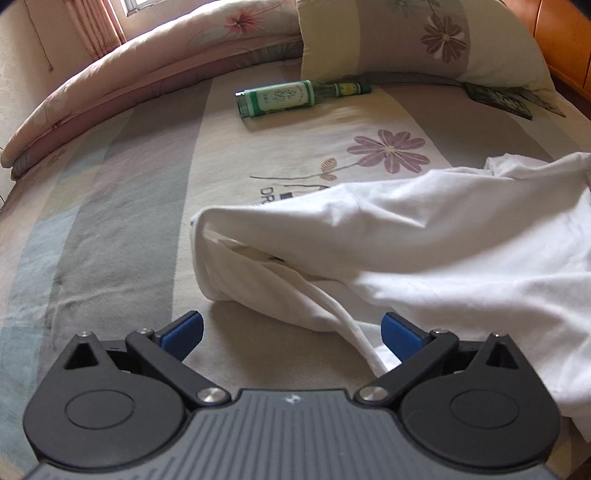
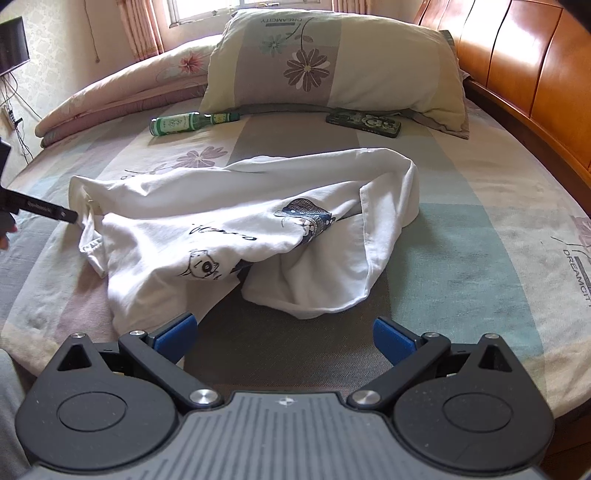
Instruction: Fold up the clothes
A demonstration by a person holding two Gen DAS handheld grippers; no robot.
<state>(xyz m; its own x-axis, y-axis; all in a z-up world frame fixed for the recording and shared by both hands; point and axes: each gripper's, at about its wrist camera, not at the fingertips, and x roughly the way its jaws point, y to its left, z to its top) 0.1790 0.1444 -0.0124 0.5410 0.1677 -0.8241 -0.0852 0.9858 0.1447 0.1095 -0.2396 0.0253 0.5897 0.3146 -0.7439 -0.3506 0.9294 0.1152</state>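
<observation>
Over shirt (image 2: 229, 221): both tongs wide, empty.

Soft daylight is let in through the window (image 2: 207, 9) behind the bed, blown out to glare. Edges are bowed by fisheye distortion, and the pillow (image 1: 417, 37) is slightly blurred.

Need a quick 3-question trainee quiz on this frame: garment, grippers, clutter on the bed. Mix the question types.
1. True or false: the white T-shirt is already folded flat.
2. Multiple choice: the green glass bottle is A) upright, B) lying on its side on the bedsheet, C) under the pillow.
3. What state are the left gripper and the right gripper in?

Key
1. False: it lies crumpled.
2. B
3. Both open, holding nothing.
</observation>
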